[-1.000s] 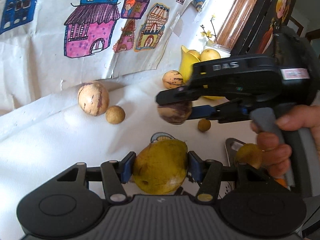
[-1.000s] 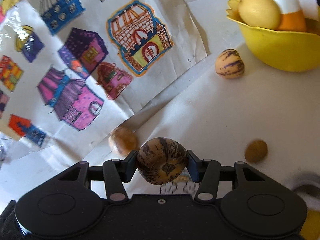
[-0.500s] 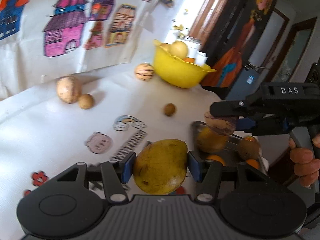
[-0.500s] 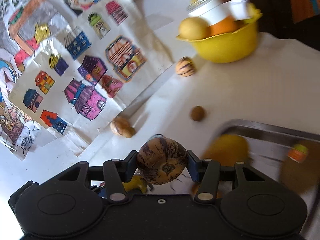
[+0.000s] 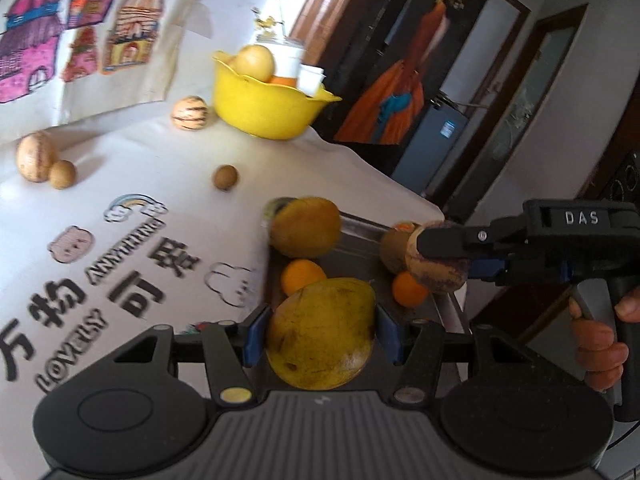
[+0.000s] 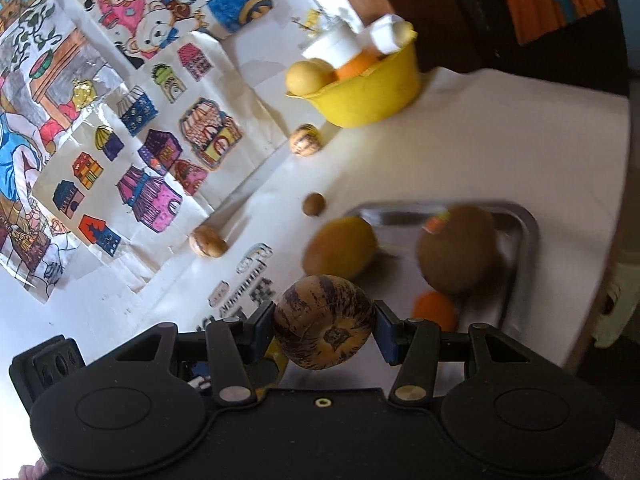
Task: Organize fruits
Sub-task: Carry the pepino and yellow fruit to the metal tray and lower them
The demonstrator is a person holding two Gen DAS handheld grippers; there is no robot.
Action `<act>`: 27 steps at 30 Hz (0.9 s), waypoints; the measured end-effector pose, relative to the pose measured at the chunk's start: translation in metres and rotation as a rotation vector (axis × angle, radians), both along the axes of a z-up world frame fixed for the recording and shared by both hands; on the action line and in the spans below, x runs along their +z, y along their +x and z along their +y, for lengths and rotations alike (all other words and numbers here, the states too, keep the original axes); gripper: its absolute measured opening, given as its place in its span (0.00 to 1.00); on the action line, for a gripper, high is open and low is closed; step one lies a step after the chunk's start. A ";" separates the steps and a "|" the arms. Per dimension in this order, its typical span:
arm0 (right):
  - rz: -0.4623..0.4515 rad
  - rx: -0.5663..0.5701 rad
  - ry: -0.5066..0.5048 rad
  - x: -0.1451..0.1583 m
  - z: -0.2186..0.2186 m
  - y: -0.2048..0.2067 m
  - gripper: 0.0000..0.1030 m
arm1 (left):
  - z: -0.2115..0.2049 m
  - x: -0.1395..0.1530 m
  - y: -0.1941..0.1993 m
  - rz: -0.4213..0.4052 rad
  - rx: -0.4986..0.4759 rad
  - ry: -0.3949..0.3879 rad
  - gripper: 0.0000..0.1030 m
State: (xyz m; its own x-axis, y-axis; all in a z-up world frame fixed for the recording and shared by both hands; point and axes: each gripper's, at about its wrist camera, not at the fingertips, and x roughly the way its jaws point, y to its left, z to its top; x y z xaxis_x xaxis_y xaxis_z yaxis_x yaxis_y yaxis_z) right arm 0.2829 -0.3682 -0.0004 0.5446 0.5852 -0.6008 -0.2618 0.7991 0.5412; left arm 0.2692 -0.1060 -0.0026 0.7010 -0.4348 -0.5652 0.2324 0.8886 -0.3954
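Left gripper (image 5: 321,334) clamped around mango (image 5: 320,332); right gripper (image 6: 324,326) around striped melon (image 6: 324,326)

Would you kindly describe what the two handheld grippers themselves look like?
Both are black plastic. The left gripper has blue finger pads, linkage arms with metal pivot pins, and a ribbed grey body. The right gripper has a pistol-style handle, white "DAS" lettering and blue pads. No sleeve is visible.

Left gripper (image 5: 320,338) pointed forward and downward, jaws part-closed, blue pads pressed on both sides of yellow mango (image 5: 322,332). Right gripper (image 6: 325,328) likewise angled down, pads clamped on striped brown fruit (image 6: 325,326). Right handle gripped by bare hand (image 5: 600,340).
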 end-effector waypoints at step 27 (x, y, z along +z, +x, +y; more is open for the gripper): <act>-0.352 0.003 -0.299 -0.049 0.002 -0.052 0.52 | -0.029 -0.012 -0.008 -0.116 0.003 0.204 0.58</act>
State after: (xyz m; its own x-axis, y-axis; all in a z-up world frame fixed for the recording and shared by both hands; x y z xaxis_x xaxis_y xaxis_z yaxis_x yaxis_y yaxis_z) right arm 0.2309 -0.3662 -0.0496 0.7441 0.4166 -0.5223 -0.3913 0.9054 0.1648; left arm 0.2608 -0.1353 -0.0143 0.7676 -0.3175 -0.5568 0.2628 0.9482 -0.1784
